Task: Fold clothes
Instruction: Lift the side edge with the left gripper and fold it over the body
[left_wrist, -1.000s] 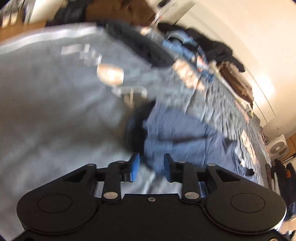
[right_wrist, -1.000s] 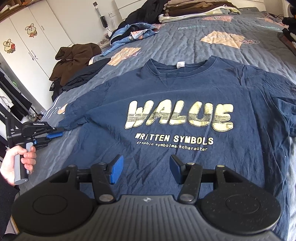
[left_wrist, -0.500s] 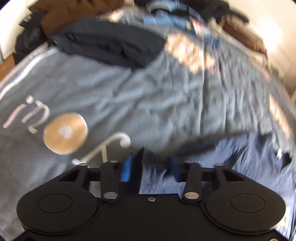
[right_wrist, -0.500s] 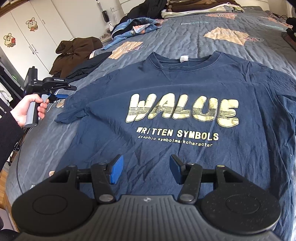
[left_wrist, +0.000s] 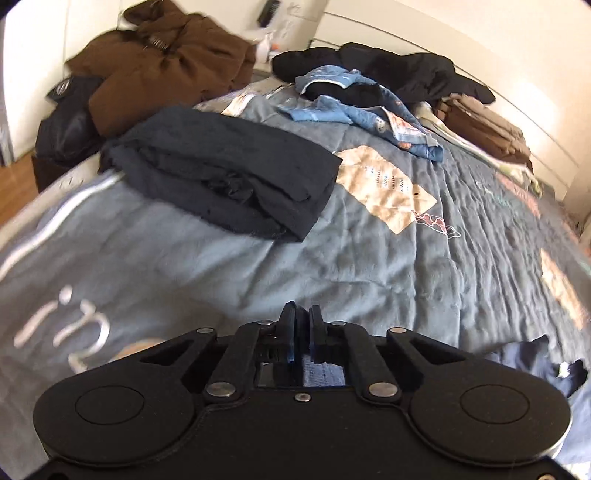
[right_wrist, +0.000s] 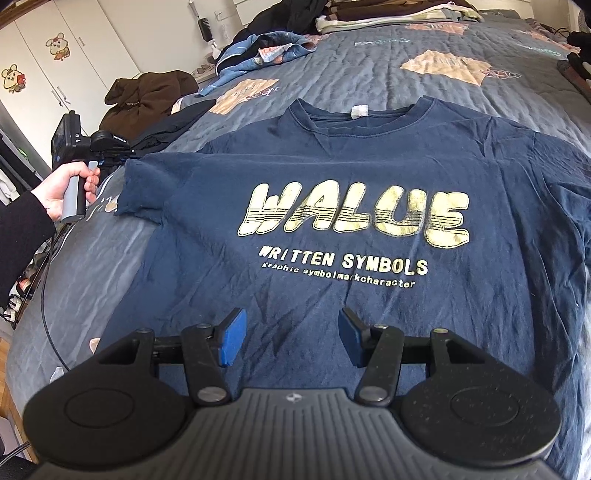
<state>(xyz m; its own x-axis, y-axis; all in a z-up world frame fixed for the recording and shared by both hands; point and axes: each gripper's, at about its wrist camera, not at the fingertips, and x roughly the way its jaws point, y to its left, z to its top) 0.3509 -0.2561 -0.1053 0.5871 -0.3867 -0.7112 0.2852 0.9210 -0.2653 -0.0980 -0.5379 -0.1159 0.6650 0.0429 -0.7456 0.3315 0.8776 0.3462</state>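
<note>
Right wrist: left tool (right_wrist: 127, 157) pinches navy T-shirt (right_wrist: 332, 166) sleeve

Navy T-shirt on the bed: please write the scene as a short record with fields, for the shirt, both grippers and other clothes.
shirt: navy T-shirt, spread print side up on the bed cover
left sleeve: lifted, folded in over the shirt
left gripper: fingers close together, shut on the sleeve
right gripper: open, above the hem
other clothes: black folded garment, brown hoodie, light blue garment, folded stack
</note>
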